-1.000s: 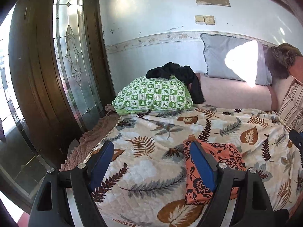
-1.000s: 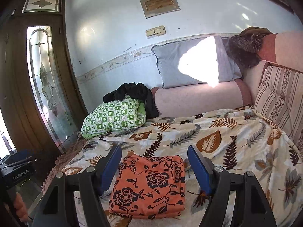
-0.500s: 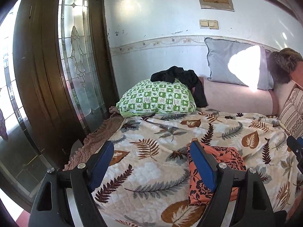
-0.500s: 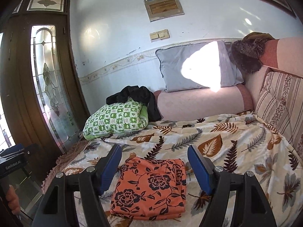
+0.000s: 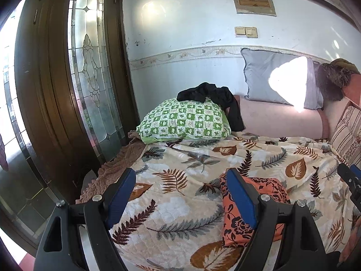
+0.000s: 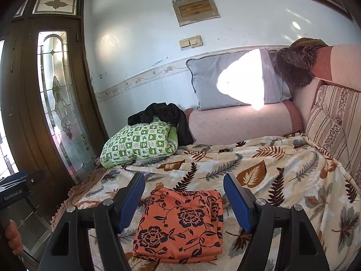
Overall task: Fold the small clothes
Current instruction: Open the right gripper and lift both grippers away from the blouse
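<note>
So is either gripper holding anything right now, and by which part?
Nothing. The left gripper and right gripper are both open; the folded orange cloth lies free on the bedspread.

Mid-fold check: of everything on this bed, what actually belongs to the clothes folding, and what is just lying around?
Belongs to the job:
- orange floral garment, folded flat on the leaf-print blanket
- left claw and right claw, both open, holding nothing

Just lying about:
- green checked pillow
- black garment crumpled on that pillow; possibly next, cannot tell
- grey pillow
- striped cushion
</note>
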A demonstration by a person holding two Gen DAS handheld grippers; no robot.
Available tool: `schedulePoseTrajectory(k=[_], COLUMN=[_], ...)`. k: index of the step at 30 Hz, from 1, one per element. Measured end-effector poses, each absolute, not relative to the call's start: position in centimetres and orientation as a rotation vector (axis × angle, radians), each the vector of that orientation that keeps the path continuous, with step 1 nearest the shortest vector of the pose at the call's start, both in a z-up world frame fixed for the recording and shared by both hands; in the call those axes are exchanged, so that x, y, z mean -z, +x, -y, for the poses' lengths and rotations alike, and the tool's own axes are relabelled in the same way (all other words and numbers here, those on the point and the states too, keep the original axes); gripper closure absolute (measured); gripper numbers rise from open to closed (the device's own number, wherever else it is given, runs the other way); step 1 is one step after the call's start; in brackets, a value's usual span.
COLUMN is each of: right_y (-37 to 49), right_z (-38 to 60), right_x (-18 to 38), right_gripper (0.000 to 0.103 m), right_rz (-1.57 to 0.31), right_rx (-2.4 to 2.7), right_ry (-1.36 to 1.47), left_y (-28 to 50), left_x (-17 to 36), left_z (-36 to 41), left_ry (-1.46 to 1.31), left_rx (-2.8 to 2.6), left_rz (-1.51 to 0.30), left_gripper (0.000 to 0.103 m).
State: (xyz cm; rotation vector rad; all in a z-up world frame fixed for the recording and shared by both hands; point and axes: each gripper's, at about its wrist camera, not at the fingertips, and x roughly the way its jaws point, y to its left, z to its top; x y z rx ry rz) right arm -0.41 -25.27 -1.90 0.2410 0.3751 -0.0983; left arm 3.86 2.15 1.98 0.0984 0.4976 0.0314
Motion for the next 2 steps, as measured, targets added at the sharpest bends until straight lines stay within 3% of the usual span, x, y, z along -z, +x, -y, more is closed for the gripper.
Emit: schedulePoseTrajectory(k=[2], right_y=[-0.25], right_z=[25.48], right_x=[1.99], right_gripper=[0.028], right_rz=[-0.378], right_rx=[0.103], right_ry=[0.244], left_y=[4.14], left_x=[-1.93], left_z=[-2.14], left_ry=[0.096], left_rx=[-0.031], left_rz=[-0.505], left_gripper=[0.020])
